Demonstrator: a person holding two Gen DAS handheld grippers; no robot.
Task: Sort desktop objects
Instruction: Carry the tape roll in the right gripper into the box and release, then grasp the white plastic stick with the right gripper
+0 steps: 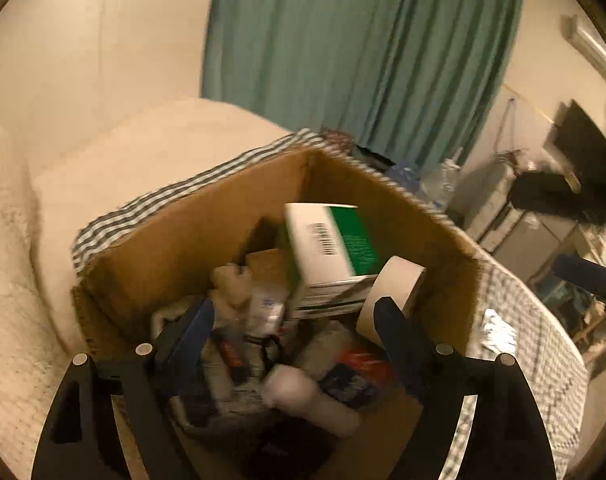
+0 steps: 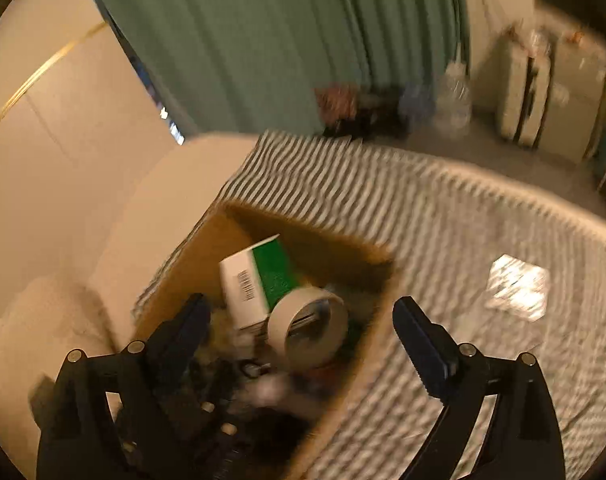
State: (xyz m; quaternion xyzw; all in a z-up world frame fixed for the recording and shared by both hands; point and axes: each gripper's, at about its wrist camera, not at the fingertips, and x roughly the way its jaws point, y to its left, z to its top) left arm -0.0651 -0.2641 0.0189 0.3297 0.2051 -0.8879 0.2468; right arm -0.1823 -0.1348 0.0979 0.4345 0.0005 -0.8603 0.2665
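Observation:
A brown cardboard box [image 1: 191,236] stands on a striped tablecloth [image 1: 543,344]. It holds a white and green carton [image 1: 331,248], a roll of beige tape [image 1: 391,296], a white cylinder [image 1: 311,400] and several small items. My left gripper [image 1: 295,308] is open and empty above the box contents. In the right wrist view the box [image 2: 263,224], the carton [image 2: 259,280] and the tape roll [image 2: 307,328] show too. My right gripper [image 2: 303,308] is open and empty over the box's right wall. A shiny foil packet [image 2: 519,288] lies on the cloth to the right.
A cream sofa [image 1: 103,160] lies left of the table. A green curtain [image 1: 363,48] hangs behind. A clear plastic bottle [image 1: 443,184] and dark clutter sit past the table's far edge. The foil packet [image 1: 499,332] also shows right of the box.

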